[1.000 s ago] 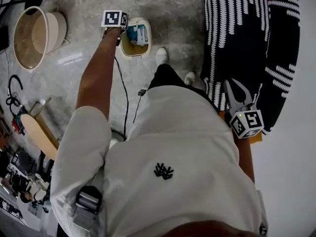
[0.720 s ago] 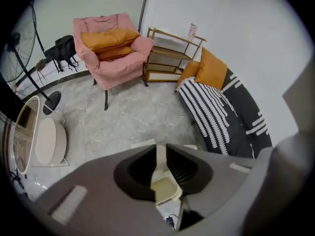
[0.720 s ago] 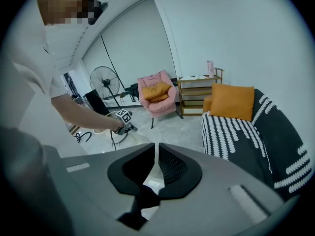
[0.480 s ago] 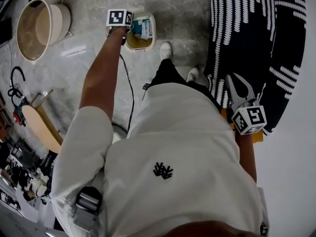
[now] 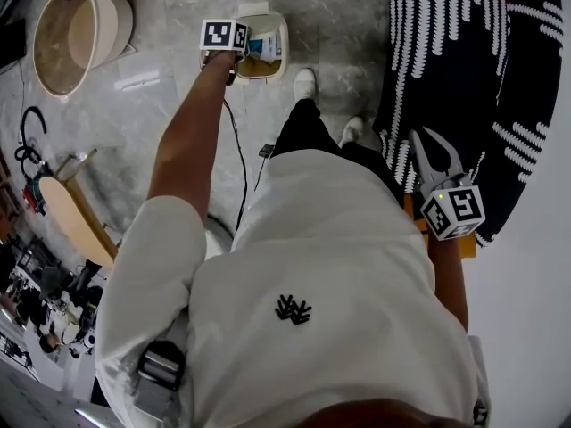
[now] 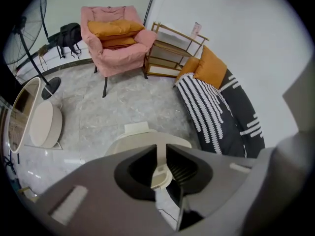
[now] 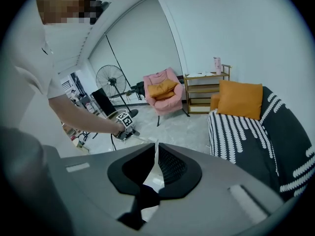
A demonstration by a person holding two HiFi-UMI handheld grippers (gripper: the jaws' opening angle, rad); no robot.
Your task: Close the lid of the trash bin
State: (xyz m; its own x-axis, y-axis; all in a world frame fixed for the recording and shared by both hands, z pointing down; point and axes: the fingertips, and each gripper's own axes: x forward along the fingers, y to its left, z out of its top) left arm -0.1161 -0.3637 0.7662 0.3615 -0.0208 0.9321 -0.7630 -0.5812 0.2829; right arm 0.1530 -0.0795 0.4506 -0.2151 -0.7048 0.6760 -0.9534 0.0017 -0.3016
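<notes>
L gripper [image 6: 161,154] pinching thin cream plastic lid [image 6: 160,177] of small cream trash bin [image 5: 270,61].
Bin sitting open on grey marble floor [image 5: 169,25]; R gripper [image 7: 156,154] jaws pressing together, hanging near black-white striped sofa [image 5: 464,78].

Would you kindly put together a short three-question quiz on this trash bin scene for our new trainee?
1. Which gripper clamps the trash bin lid? A) left gripper B) right gripper C) both
2. True or false: the head view shows the trash bin already closed.
3. Fill in: the armchair in the left gripper view is ____.
Key: 1 A, since the right gripper holds nothing. 2 False, as rubbish shows inside the open bin. 3 Pink.
</notes>
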